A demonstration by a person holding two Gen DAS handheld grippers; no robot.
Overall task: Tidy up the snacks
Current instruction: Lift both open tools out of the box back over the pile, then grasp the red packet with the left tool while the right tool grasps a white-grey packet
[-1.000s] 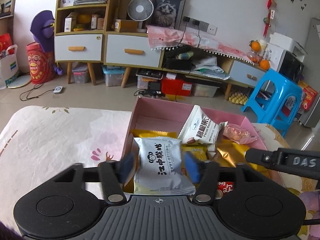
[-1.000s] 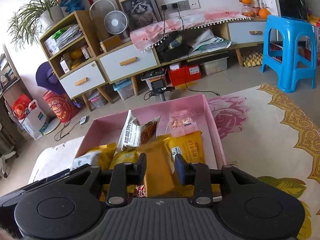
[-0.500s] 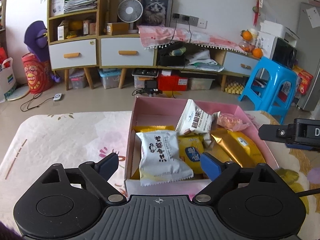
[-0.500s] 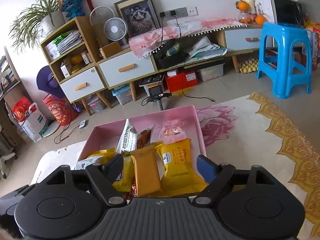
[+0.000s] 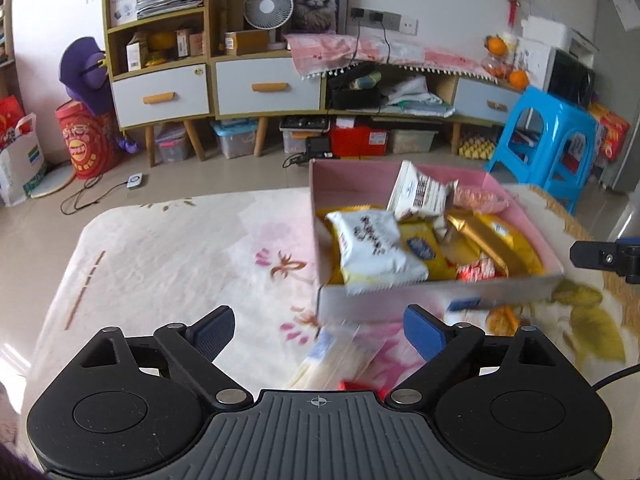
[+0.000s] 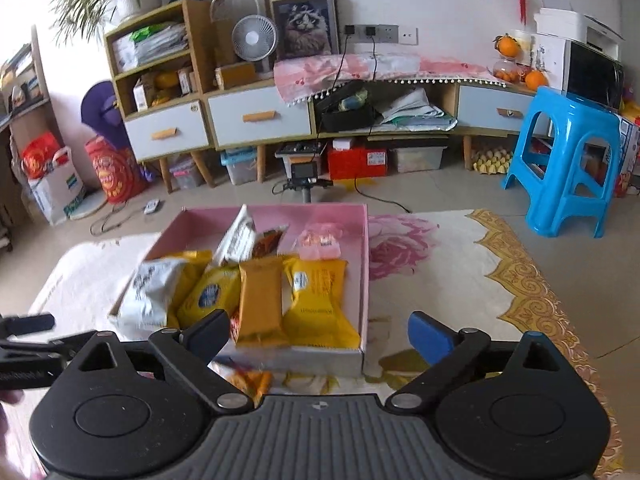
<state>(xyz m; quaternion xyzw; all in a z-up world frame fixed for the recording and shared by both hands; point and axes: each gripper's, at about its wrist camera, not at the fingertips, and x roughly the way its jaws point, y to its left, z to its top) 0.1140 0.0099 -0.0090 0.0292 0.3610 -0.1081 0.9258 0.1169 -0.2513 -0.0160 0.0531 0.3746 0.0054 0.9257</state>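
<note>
Both our grippers, left [image 5: 318, 330] and right [image 6: 320, 334], gape wide, empty. Snacks fill the box [image 6: 365, 264]; a packet [image 5: 340, 354] lies outside, so we drop low and pinch mid-wrapper.

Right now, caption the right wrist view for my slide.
Open right gripper hovers before pink box packed with snack packets.

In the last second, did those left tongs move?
Yes. The left tongs opened and backed away from the pink box, leaving the white snack packet lying inside it.
</note>
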